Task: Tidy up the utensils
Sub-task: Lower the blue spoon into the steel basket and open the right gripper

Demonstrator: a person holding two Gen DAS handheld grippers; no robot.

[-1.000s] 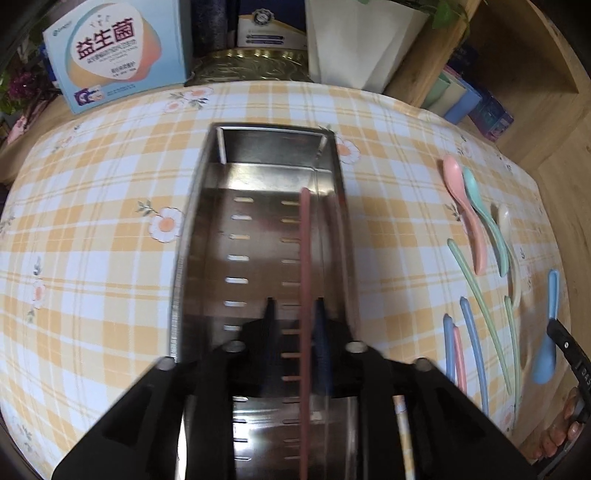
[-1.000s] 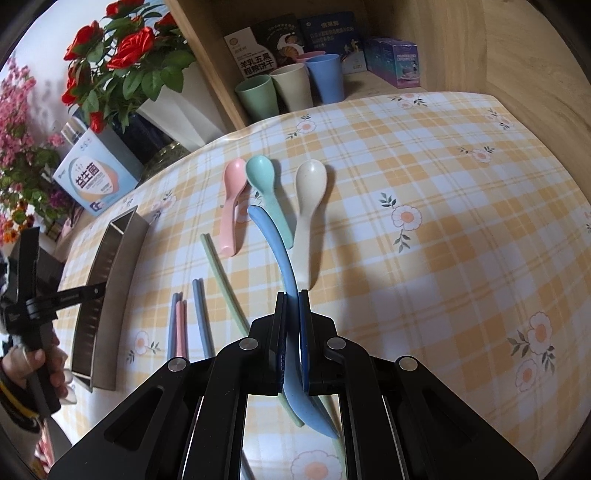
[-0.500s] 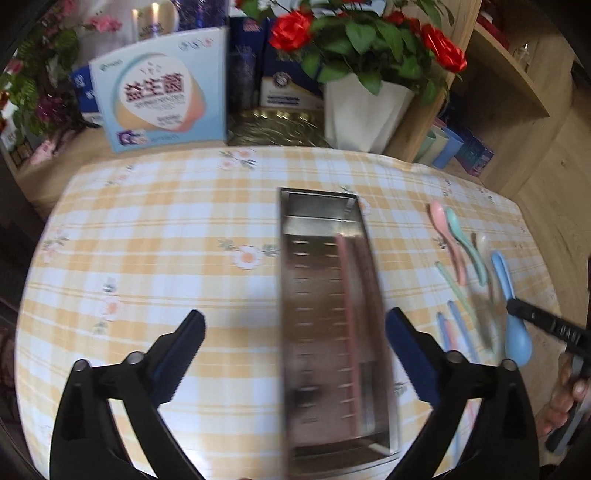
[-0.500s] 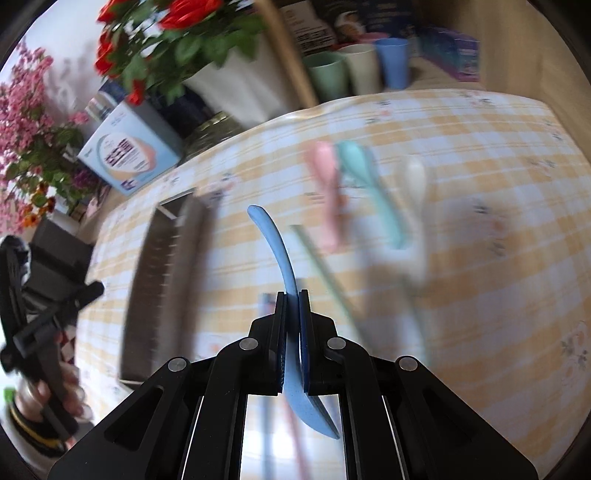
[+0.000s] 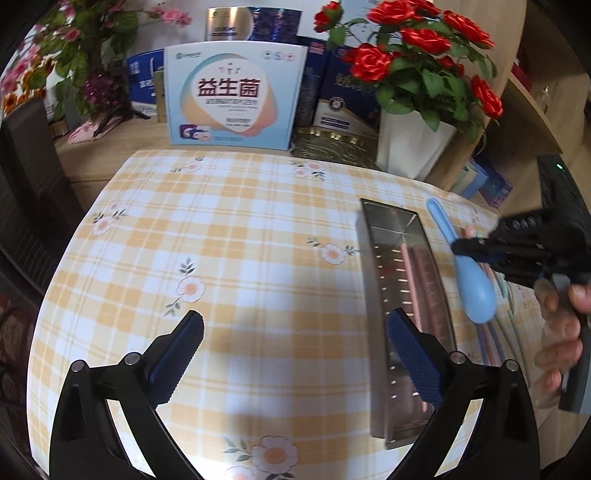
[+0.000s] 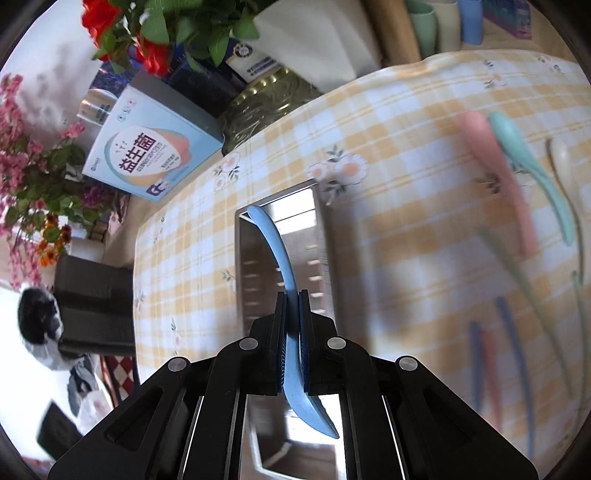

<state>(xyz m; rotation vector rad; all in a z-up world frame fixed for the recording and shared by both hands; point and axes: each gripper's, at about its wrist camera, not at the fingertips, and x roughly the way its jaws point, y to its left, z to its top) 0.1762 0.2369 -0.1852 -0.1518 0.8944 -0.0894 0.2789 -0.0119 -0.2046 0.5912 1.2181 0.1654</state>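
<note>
A long steel tray [image 5: 373, 258] lies on the checked tablecloth, with a pink chopstick [image 5: 410, 273] inside it. My left gripper [image 5: 293, 356] is open and empty, low over the cloth just left of the tray. My right gripper [image 6: 292, 314] is shut on a blue spoon [image 6: 275, 251] and holds it over the tray [image 6: 245, 258]. In the left wrist view the blue spoon [image 5: 469, 280] hangs just right of the tray, held by my right gripper [image 5: 476, 245]. Pink [image 6: 495, 177], teal [image 6: 524, 155] and cream [image 6: 561, 162] spoons and several chopsticks [image 6: 491, 354] lie on the cloth.
A blue-and-white box [image 5: 236, 96] and a white vase of red roses [image 5: 413, 147] stand at the table's back edge. Cups [image 6: 447, 22] sit on a wooden shelf at the back right. A dark chair [image 6: 96, 302] stands beyond the table's left edge.
My left gripper opened, let go of the pink chopstick in the tray, then drew back and to the left. My right gripper lifted the blue spoon and carried it left over the tray.
</note>
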